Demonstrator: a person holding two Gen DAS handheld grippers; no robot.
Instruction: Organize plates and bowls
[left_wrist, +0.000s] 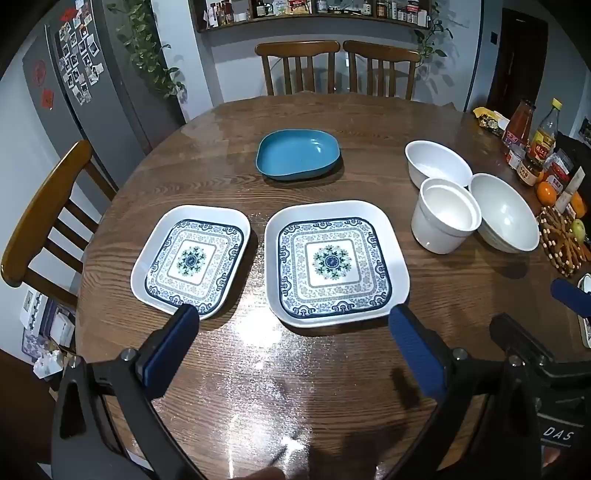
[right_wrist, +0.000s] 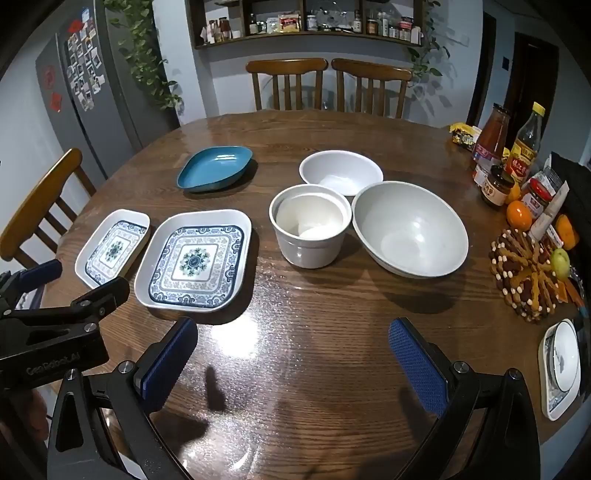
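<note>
Plates and bowls were spread over the round wooden table (left_wrist: 229, 369). Two square patterned plates lay side by side near the front edge, the smaller plate (left_wrist: 192, 260) to the left of the larger plate (left_wrist: 334, 262), apart from each other. A blue dish (left_wrist: 298, 154) sat beyond them toward the middle. To the right stood three white vessels close together: a shallow bowl (right_wrist: 340, 171), a straight-sided pot (right_wrist: 308, 229) and a wide bowl (right_wrist: 410, 229). The left tool (left_wrist: 291, 332) hung over the table with its jaws wide and empty. The right tool (right_wrist: 291, 347) was likewise spread wide, holding nothing.
</note>
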